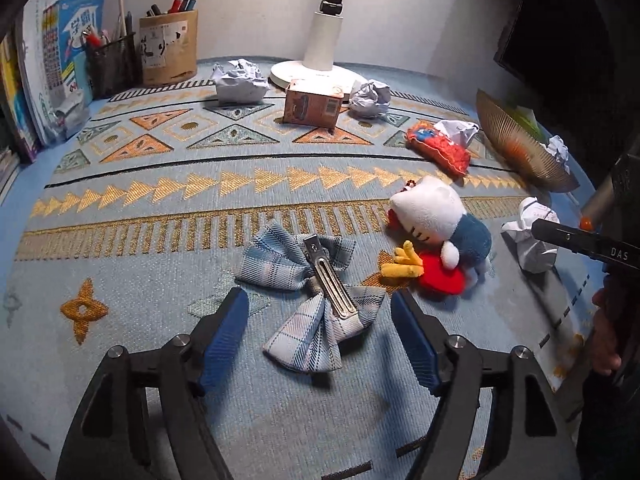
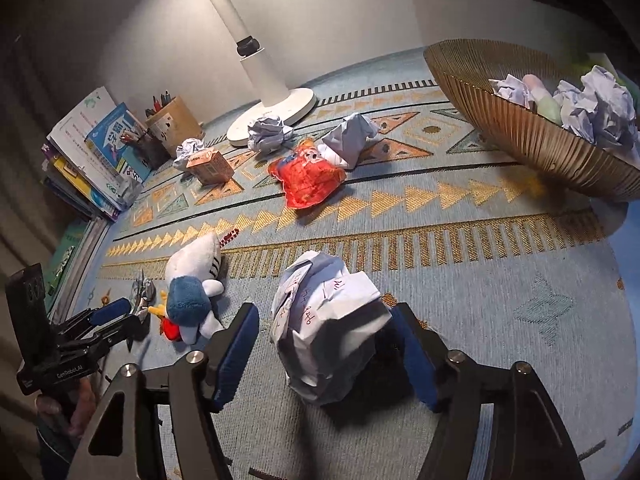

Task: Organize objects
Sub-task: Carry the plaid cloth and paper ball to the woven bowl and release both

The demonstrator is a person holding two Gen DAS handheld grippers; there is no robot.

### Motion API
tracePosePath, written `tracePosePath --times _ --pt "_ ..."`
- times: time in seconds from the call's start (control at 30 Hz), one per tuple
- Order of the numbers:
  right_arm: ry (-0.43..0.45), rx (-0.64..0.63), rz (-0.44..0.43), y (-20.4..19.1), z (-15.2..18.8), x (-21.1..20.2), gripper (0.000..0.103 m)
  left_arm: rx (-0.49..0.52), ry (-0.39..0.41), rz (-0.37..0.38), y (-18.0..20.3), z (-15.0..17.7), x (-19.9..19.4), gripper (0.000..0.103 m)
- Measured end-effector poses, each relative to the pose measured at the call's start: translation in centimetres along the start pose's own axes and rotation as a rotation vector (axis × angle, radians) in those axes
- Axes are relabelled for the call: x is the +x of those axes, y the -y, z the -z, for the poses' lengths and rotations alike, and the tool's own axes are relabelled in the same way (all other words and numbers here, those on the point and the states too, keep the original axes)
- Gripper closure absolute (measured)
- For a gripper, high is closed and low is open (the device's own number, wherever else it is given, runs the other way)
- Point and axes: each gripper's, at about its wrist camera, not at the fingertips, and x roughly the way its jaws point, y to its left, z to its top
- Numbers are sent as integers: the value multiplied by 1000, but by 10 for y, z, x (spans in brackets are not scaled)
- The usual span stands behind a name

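Observation:
A blue plaid bow hair clip point(image 1: 316, 292) lies on the patterned mat, metal clasp up. My left gripper point(image 1: 320, 295) stands open over it, a blue pad on each side, neither pressing; it also shows in the right wrist view as the left gripper point(image 2: 116, 312). A crumpled paper ball point(image 2: 328, 328) with handwriting rests on the mat between the spread fingers of my right gripper point(image 2: 325, 309), which is open. A white cat plush point(image 1: 436, 232) with a blue body lies just right of the bow. The ribbed gold bowl point(image 2: 532, 140) holds several paper balls.
A red pouch point(image 2: 308, 180), a small brown carton point(image 1: 312, 104) and more paper balls point(image 1: 240, 82) lie toward the white lamp base point(image 1: 316, 70). Pen holders point(image 1: 168, 46) and stacked books point(image 1: 52, 76) line the back left. Another paper ball point(image 1: 528, 236) sits at the right.

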Motion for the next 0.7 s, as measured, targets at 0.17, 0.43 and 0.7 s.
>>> tracePosePath --times 0.17,0.43,0.7 --pt "41 -3 -17 2 9 -17 22 4 2 -48 12 -4 8 32" --pt "51 -4 0 -1 18 -16 17 19 22 -114 13 -4 7 80" --pt "39 -16 66 -17 11 1 56 23 67 -61 19 -9 -11 81"
